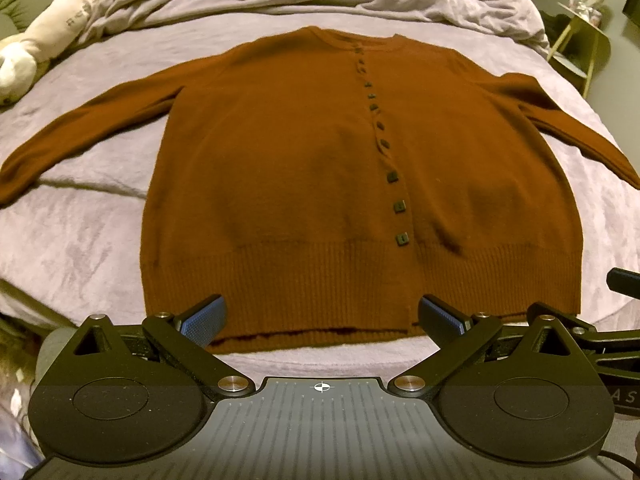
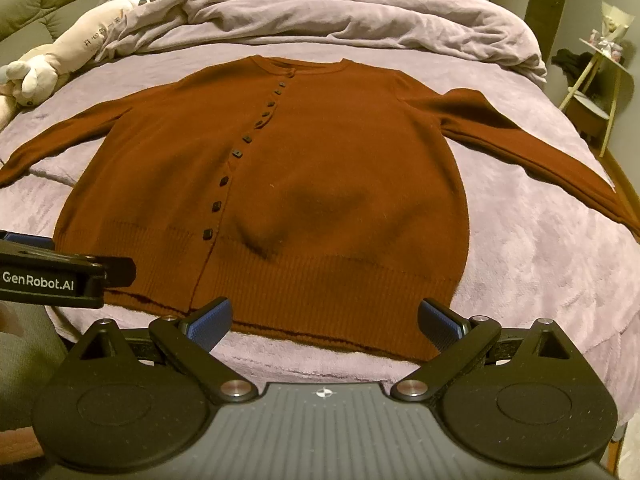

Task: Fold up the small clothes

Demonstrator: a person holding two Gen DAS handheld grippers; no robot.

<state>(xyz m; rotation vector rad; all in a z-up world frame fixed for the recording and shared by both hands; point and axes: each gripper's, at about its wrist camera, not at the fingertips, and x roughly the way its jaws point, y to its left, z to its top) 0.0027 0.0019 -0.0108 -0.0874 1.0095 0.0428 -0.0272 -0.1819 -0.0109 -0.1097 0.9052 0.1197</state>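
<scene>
Left gripper (image 1: 322, 316) sits nearest, fingers (image 1: 204, 320) spread wide, nothing held, hovering just short of the ribbed hem (image 1: 280, 280) of the brown cardigan (image 1: 280, 168). Right gripper (image 2: 324, 318) is the same: wide open, empty, at the hem's other side, just beside the left one. Cardigan lies flat and face up on the bed (image 1: 80, 240), buttoned, button row (image 1: 394, 176) running hem to collar, both sleeves spread out sideways. Left sleeve (image 1: 80, 132) reaches toward the plush toy (image 1: 52, 28); right sleeve (image 2: 540, 148) runs toward the bed edge near the side table (image 2: 604, 60). Rumpled duvet (image 2: 320, 12) is bunched behind the collar.

Step, as judged: pre-fold, no fold made yet, garment only laid out. Next move likely calls for each gripper to pinch a sleeve or side edge and bring it across the body; thick knit may need a deep bite.
</scene>
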